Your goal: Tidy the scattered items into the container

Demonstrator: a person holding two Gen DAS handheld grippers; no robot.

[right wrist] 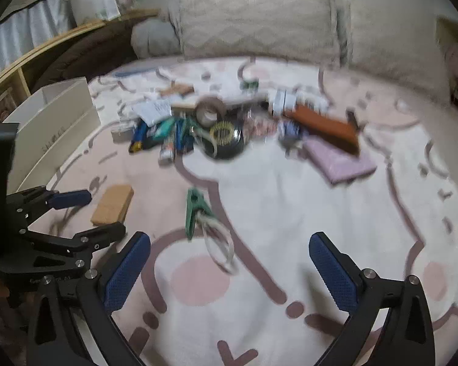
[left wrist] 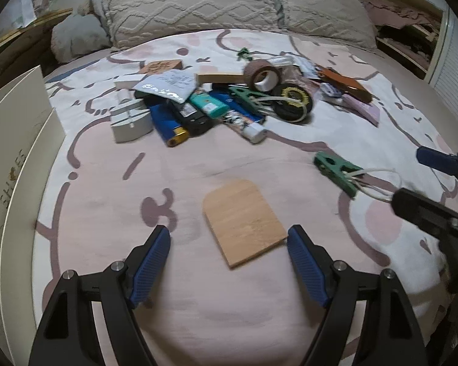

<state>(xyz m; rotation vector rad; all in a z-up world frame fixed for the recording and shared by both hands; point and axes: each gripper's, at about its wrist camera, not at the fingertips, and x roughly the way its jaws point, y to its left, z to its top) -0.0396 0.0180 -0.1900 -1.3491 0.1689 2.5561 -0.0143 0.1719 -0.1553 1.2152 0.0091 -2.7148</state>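
**Wooden tile sits between the left jaws; green clip lies ahead of the right**

The left hand-held gripper (left wrist: 229, 241) hangs low over the pink-and-white patterned bedspread (left wrist: 198, 320) with its blue-padded jaws spread wide and nothing held. Directly ahead, in the gap between the fingertips, lies the flat light-brown wooden tile with one rounded end (left wrist: 242, 221). Its long axis runs near-to-far, tilted slightly so the square end sits near and to the right, almost touching the right pad, while the rounded end points far and left. The tile lies flat on the soft cover, so I judge the jaws need to drop around its edges before closing.

The right hand-held gripper (right wrist: 229, 256) is also spread open and empty. The green plastic clothes peg with a white cord loop (right wrist: 195, 210) lies ahead of it and slightly left, its body pointing away and the loop trailing back toward the jaws. That view is blurred, so finer detail is unclear.

The left gripper is clearly nearer the tile; the right is nearer the peg.

The white cardboard box (left wrist: 18, 128) stands at the far left edge of the bed, beside the left gripper, which makes it a short carry leftward. The remaining clutter (left wrist: 216, 100), including a blue lighter, tape rolls and a round black tin, is piled farther up the bed before the cream textured pillows (left wrist: 192, 3).
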